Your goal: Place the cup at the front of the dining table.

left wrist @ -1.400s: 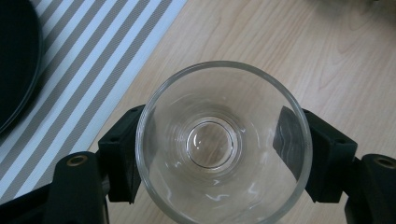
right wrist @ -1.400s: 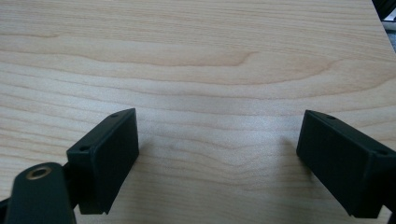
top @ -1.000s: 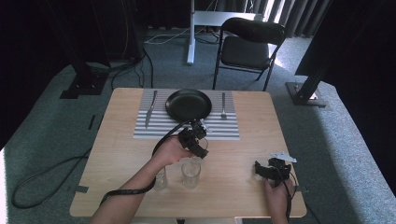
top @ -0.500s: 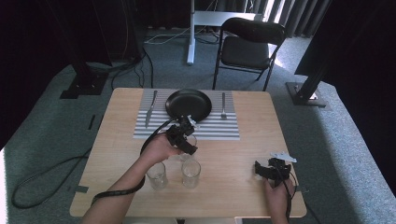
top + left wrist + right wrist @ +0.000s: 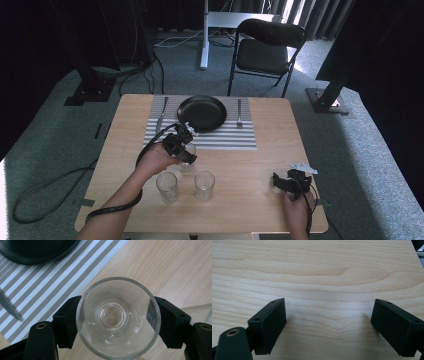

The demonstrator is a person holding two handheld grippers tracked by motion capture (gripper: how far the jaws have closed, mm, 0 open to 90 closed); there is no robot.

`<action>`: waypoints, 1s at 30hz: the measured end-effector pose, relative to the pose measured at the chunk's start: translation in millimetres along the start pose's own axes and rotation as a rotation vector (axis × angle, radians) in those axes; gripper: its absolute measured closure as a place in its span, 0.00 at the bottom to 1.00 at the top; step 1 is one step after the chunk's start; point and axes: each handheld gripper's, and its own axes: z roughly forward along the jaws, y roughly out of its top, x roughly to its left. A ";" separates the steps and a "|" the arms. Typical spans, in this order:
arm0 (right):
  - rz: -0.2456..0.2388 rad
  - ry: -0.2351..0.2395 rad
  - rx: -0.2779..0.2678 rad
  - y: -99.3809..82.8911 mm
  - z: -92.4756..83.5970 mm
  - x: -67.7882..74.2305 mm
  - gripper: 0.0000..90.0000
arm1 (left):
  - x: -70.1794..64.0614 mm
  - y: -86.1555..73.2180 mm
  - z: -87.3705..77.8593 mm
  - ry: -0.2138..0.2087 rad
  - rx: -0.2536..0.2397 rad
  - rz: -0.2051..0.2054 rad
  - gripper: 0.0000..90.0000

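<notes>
A clear empty drinking glass [image 5: 117, 317] stands between the jaws of my left gripper [image 5: 117, 322], which is shut on it, one jaw against each side. From above, that gripper [image 5: 185, 152] hangs over the table just below the striped placemat [image 5: 220, 137], with the glass [image 5: 188, 159] under it. Two more clear glasses [image 5: 167, 186] [image 5: 204, 185] stand upright side by side nearer the front edge. My right gripper [image 5: 280, 181] rests low at the front right, open, with bare wood between its fingers [image 5: 268, 322].
A black plate [image 5: 201, 112] sits on the placemat, with a knife [image 5: 161, 117] to its left and a fork [image 5: 239, 112] to its right. The wooden table [image 5: 250, 165] has bare room in the middle right. A folding chair [image 5: 265, 47] stands behind the table.
My left gripper has moved left along the placemat's front edge with the glass in it. The right gripper has stayed where it was.
</notes>
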 end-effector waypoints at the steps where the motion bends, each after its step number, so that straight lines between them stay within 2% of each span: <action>1: 0.000 0.000 0.000 0.0 0.0 0.0 0.14 | 2.5 -2.5 -1.9 0.004 0.005 -0.002 0.32; 11: 0.000 0.000 0.000 0.0 0.0 0.0 0.14 | 21.0 -19.3 -12.1 0.033 0.002 -0.058 0.32; 12: 0.000 0.000 0.000 0.0 0.0 0.0 0.14 | 28.6 -23.4 -13.5 0.041 -0.002 -0.084 0.32; 15: 0.001 0.000 0.000 0.0 0.0 0.0 0.14 | 35.8 -25.9 -13.7 0.044 0.002 -0.102 0.32; 18: 0.000 0.000 0.000 0.0 0.0 0.0 0.14 | 37.5 -26.3 -13.4 0.046 -0.001 -0.109 0.32; 19: 0.001 0.000 0.000 0.0 0.0 0.0 0.14 | 43.9 -26.4 -12.7 0.045 -0.005 -0.131 0.32; 28: 0.001 0.000 0.000 0.0 0.0 0.1 0.14 | 59.4 -16.2 -10.0 0.063 -0.003 -0.161 0.32; 30: 0.001 0.000 0.000 0.0 0.0 0.0 0.14 | 59.4 -16.2 -10.0 0.063 -0.003 -0.161 0.32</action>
